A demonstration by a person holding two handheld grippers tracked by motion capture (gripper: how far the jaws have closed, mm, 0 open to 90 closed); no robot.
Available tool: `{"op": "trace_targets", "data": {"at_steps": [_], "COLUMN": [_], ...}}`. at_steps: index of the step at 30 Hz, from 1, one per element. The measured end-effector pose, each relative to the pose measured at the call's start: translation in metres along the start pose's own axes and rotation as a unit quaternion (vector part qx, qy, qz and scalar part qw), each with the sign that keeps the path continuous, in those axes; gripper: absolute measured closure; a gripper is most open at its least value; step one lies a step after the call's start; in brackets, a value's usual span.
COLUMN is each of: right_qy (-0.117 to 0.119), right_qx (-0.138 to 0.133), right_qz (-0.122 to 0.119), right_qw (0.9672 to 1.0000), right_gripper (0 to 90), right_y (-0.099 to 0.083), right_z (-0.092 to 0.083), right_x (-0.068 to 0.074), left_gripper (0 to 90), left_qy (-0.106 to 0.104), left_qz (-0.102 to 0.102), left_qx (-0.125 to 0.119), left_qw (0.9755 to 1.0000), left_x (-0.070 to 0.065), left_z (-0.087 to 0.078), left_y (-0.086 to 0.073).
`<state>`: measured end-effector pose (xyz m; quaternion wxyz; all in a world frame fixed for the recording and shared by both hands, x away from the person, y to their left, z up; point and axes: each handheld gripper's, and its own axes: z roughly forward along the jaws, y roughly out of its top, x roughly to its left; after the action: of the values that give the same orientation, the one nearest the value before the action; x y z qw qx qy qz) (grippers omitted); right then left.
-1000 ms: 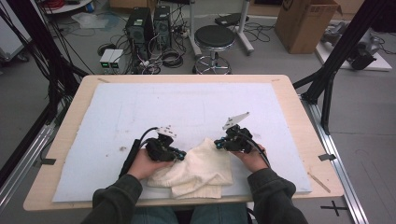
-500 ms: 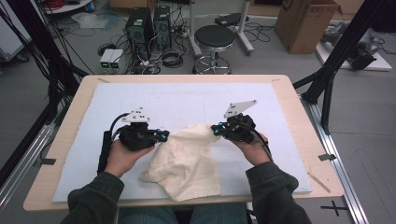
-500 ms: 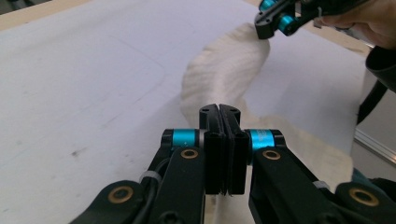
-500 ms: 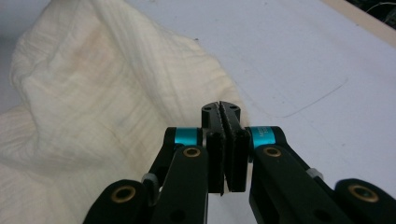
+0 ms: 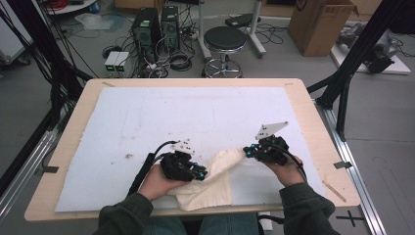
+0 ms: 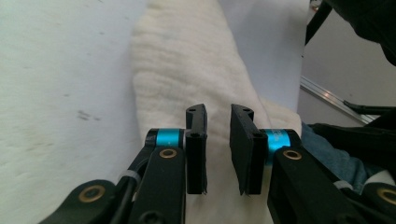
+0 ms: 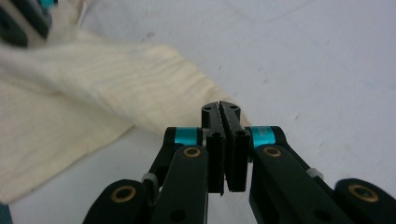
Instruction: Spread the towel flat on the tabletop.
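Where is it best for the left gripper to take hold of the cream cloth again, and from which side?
Probably the near end of the cream cloth, where it lies flat by the table's front edge. The left gripper, jaws parted above the cloth, could come straight down; the far end is pinched in the right gripper.

Even, diffuse light is falling from above on the white mat point(image 5: 195, 117), giving only soft shadows and no glare. The cream cloth point(image 7: 93, 88) is looking blurred in both gripper views, especially at the upper left corner.
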<state>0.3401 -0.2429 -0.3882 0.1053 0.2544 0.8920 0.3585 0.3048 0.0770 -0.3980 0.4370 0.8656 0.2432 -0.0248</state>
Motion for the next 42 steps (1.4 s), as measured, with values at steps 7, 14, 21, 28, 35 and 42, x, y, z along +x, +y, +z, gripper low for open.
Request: {"op": "trace_targets", "data": {"at_steps": [7, 14, 21, 28, 35, 42], "right_qy": [0.006, 0.003, 0.003, 0.002, -0.008, -0.027], "right_qx": [0.014, 0.014, 0.010, -0.002, -0.021, -0.021], "right_qz": [0.016, 0.015, 0.015, 0.007, 0.000, -0.012], "right_qw": [0.9997, 0.9998, 0.9998, 1.0000, 0.9998, 0.9993], "right_gripper": [88.9, 88.9, 88.9, 88.9, 88.9, 89.0], "right_y": [-0.027, -0.029, -0.026, -0.013, 0.009, 0.037], "right_z": [0.003, 0.001, 0.003, 0.004, 0.001, 0.004], "right_x": [0.002, 0.003, 0.003, 0.002, -0.001, -0.011], "left_gripper": [73.1, 66.1, 78.4, 87.8, 88.2, 88.3], "left_qy": [0.045, 0.063, 0.044, 0.096, 0.148, 0.197], "left_qz": [-0.040, -0.042, 0.002, -0.008, -0.024, -0.039], "left_qx": [-0.040, 0.035, 0.067, -0.019, -0.082, -0.103], "left_qw": [0.9974, 0.9965, 0.9968, 0.9952, 0.9852, 0.9742], "left_x": [0.028, 0.033, 0.020, 0.025, 0.036, 0.059], "left_z": [-0.028, 0.005, 0.019, -0.016, -0.057, -0.069], "left_y": [0.000, -0.007, -0.019, -0.013, -0.007, -0.003]}}
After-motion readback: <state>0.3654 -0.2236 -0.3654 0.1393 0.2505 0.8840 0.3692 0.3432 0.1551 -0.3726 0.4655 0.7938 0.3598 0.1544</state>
